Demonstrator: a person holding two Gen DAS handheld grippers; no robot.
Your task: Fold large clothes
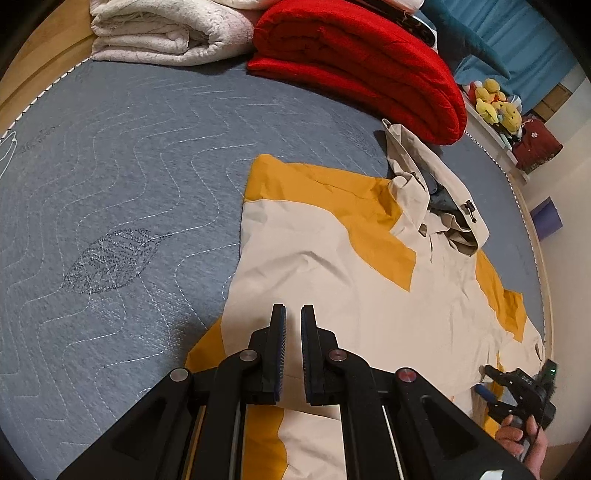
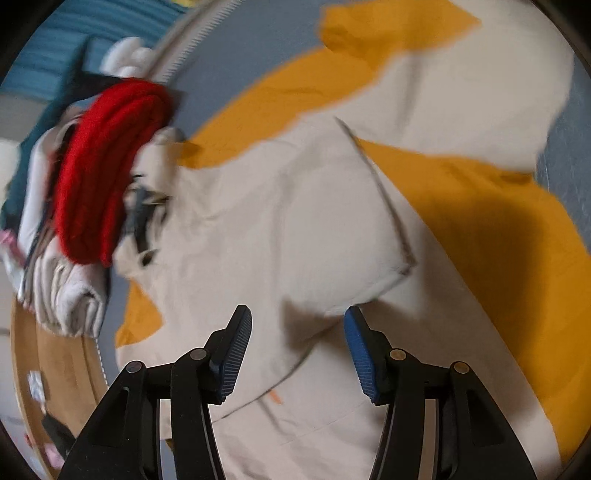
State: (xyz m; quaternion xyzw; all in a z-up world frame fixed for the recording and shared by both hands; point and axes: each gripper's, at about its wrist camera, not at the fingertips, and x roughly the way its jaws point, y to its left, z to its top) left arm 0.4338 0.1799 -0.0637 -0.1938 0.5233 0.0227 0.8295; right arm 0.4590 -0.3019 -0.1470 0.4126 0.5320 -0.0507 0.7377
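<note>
While the jacket (image 1: 332,266) lies spread on the grey quilted mattress (image 1: 110,166), cream with mustard panels and its hood (image 1: 436,192) bunched toward the red blanket (image 1: 362,70), we hold both grippers above the cloth and grip nothing; our left gripper (image 1: 292,314) hangs over the near hem with its fingers drawn almost together and no fabric between them; our right gripper (image 2: 297,317) stands with its fingers apart and released over the cream front, just short of a raised flap edge (image 2: 384,206), though that view is blurred and we cannot tell whether the pads brush the cloth. In the left view the right gripper shows small at the far hem, a hand (image 1: 524,439) wrapped round its handle.

We judge that a fold is being set up, and the risks come from the fabric itself; it looks thin and slippery, so a shallow pinch may slide off as we lift; a deep pinch may catch two layers and drag the panel beneath askew. With the left fingers clenched, we must open them before any grab, or they will only push the hem into wrinkles. If our two hands lift unevenly, the fold line will run crooked; the hood, loose and lumpy, may also tumble inward and bulge the stack. The folded white quilt (image 1: 162,33) and the red blanket sit well apart from the jacket's body, so they should not interfere.
</note>
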